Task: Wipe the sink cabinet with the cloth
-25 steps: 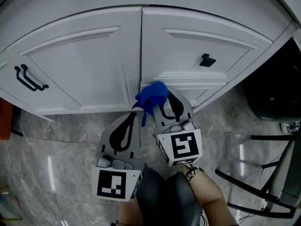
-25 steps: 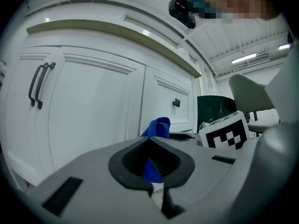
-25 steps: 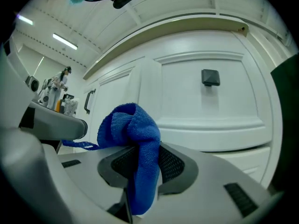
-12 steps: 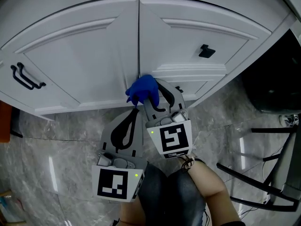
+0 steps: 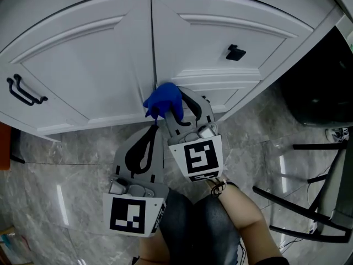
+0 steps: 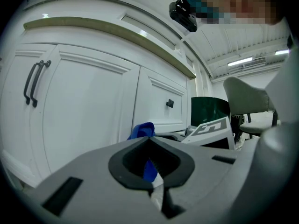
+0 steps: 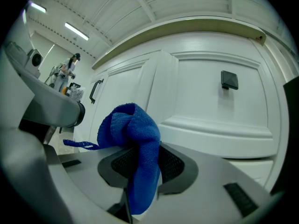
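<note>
A bunched blue cloth (image 5: 163, 99) (image 7: 135, 143) is pinched in my right gripper (image 5: 175, 105) (image 7: 140, 160), which is shut on it. The cloth presses against the lower part of the white sink cabinet (image 5: 99, 65) near the seam between its two doors. My left gripper (image 5: 150, 132) (image 6: 148, 143) hangs lower and to the left, shut with nothing between its jaws, apart from the cabinet. In the left gripper view the cloth (image 6: 142, 130) shows just past my jaw tips.
The left door carries black bar handles (image 5: 22, 91) (image 6: 32, 83); the right drawer front has a small black knob (image 5: 235, 52) (image 7: 229, 80). Grey marble floor (image 5: 66, 170) lies below. A dark bin (image 5: 317, 87) and a black metal chair frame (image 5: 309, 197) stand at the right.
My right gripper has carried the cloth leftward along the cabinet's lower edge, from the right door toward the seam. The left gripper stayed about where it was.
</note>
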`<act>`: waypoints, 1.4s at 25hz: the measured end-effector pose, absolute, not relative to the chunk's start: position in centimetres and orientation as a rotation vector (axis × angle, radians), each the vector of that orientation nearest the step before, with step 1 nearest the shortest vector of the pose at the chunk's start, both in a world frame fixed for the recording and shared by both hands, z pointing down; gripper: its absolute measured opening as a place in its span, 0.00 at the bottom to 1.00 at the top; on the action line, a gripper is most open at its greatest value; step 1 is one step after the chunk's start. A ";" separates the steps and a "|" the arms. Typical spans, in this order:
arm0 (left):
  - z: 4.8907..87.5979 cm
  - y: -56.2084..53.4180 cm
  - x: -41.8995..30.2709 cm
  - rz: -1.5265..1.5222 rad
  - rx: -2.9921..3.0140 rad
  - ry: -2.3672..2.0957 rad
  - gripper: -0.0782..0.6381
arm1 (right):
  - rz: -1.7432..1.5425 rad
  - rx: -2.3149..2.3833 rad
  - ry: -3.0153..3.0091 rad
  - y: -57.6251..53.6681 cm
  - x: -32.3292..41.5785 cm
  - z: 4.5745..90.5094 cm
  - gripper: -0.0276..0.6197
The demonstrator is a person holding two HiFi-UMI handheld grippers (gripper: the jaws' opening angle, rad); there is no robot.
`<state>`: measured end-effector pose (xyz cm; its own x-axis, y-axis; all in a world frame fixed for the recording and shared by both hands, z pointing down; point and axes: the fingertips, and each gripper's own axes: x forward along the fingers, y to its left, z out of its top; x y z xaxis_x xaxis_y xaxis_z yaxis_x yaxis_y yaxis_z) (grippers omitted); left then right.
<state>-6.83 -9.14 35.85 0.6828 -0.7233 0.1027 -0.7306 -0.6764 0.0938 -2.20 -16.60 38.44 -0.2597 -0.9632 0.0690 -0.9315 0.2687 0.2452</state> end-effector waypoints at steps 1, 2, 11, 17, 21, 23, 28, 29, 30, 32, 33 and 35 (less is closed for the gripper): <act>35.9 -9.1 -6.8 0.087 2.764 -1.200 0.11 | -0.231 1.776 -2.325 -16.6 -1.9 38.4 0.22; 35.9 -9.1 -6.7 0.088 2.764 -1.200 0.11 | -0.233 1.784 -2.319 -16.5 -1.7 38.4 0.22; 36.3 -9.1 -6.1 0.099 2.766 -1.177 0.11 | -0.229 1.855 -2.283 -16.1 0.6 38.1 0.22; 36.5 -9.2 -5.5 0.095 2.768 -1.153 0.11 | -0.237 1.874 -2.263 -16.0 1.6 38.1 0.22; 36.7 -9.4 -5.1 0.101 2.769 -1.148 0.11 | -0.247 1.886 -2.250 -15.9 2.2 38.2 0.22; 36.8 -9.4 -4.9 0.103 2.770 -1.142 0.11 | -0.251 1.895 -2.241 -15.8 2.6 38.1 0.22; 37.3 -9.2 -4.5 0.133 2.771 -1.126 0.11 | -0.240 1.931 -2.232 -15.7 3.6 38.0 0.22; 37.2 -9.3 -4.5 0.125 2.772 -1.127 0.11 | -0.238 1.938 -2.231 -15.6 3.8 38.0 0.22; 37.1 -9.3 -4.4 0.121 2.773 -1.128 0.11 | -0.235 1.943 -2.229 -15.6 4.0 38.0 0.22; 37.1 -9.3 -4.3 0.122 2.774 -1.129 0.11 | -0.232 1.950 -2.223 -15.6 4.3 38.1 0.22; 37.1 -9.3 -4.3 0.123 2.774 -1.129 0.11 | -0.233 1.953 -2.219 -15.5 4.5 38.1 0.22; 37.1 -9.3 -4.2 0.124 2.776 -1.127 0.11 | -0.232 1.961 -2.213 -15.5 4.8 38.2 0.22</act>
<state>-4.21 -9.33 37.15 0.7153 -0.6866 0.1298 -0.6984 -0.7086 0.1006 4.82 -15.50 38.18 -0.1173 -0.9927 0.0273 -0.9654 0.1204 0.2314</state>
